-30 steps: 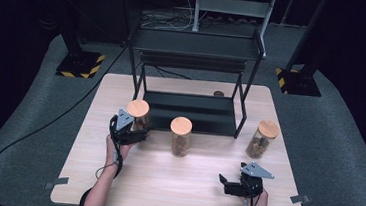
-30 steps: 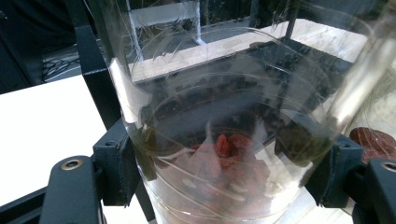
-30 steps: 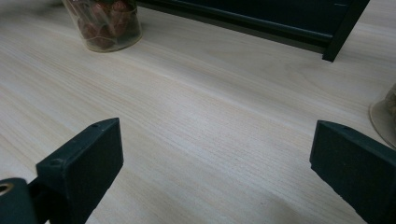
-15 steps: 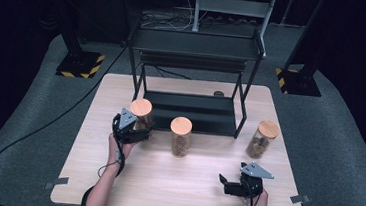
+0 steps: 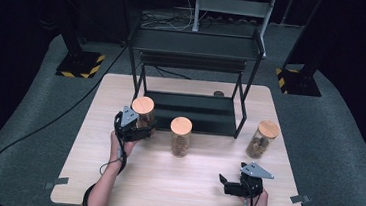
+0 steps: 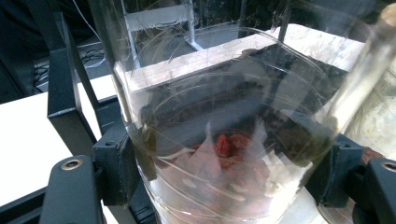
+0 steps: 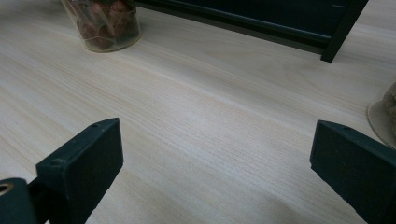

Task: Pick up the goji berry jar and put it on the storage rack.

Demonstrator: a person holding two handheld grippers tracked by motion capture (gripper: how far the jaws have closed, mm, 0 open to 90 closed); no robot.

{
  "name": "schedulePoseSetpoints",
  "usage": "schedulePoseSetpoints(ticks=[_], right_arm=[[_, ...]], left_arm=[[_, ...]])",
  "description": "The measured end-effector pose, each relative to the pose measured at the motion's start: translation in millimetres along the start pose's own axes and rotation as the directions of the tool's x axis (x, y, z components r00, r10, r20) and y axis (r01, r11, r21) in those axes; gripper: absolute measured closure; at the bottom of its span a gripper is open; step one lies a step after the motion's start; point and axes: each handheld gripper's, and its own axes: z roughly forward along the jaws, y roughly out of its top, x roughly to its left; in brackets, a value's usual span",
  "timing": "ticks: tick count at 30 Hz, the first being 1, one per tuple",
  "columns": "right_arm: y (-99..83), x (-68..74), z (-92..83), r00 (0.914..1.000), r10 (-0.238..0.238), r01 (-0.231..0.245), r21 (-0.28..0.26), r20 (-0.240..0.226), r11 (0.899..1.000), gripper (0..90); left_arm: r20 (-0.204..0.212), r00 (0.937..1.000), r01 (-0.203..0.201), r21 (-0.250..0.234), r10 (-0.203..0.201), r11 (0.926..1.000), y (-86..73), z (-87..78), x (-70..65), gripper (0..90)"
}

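I'm clamping my left gripper (image 5: 138, 128) on the glass jar (image 5: 143, 113) with the round wooden lid, jaws pressing both sides of the glass low down; in the left gripper view the jar (image 6: 224, 140) is sitting right between my black pads (image 6: 114, 170) with red dried bits in the bottom. In the high view this jar is sitting at about 9 o'clock from the table's (image 5: 164, 181) centre, just in front of the left leg of the black shelf rack (image 5: 193, 74), and whether its base is touching the wood I cannot tell. A second jar (image 5: 180, 136) with a wooden lid is standing near, at 3 o'clock from the held one, upright on the table, holding brown contents. A third jar (image 5: 262, 139) is standing well apart at the table's 3 o'clock side, just past the rack's right leg. My right gripper (image 5: 231, 185) is resting at about 5 o'clock on the table, jaws wide apart and holding nothing; in the right gripper view I'm looking between my two black jaws at bare wood, with the middle jar's (image 7: 103, 25) base at 11 o'clock, the rack's lower shelf edge (image 7: 261, 21) at 12 and a sliver of the third jar (image 7: 385, 116) at 3 o'clock.
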Motion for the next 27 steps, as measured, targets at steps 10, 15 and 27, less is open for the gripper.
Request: schedulePoseSetpoints(ticks=[10, 15, 27], right_arm=[[0.0, -0.2, 0.0, 1.0000, 0.001, -0.001, -0.001, -0.001, 1.000, 1.8], [0.1, -0.1, 0.2, 1.0000, 0.000, 0.000, 0.001, -0.002, 1.000, 1.8], [0.1, 0.4, 0.2, 1.0000, -0.004, 0.004, 0.002, 0.000, 1.000, 1.8]], left_arm=[[0.012, 0.9999, -0.003, -0.004, 0.003, 1.0000, 6.6, 5.5, -3.1, 24.6], [0.012, 0.9999, -0.004, -0.006, 0.004, 1.0000, 9.2, 8.4, -3.5, 24.6], [0.010, 0.9999, -0.005, -0.009, 0.005, 0.9999, 15.5, 15.4, -1.7, 24.6]])
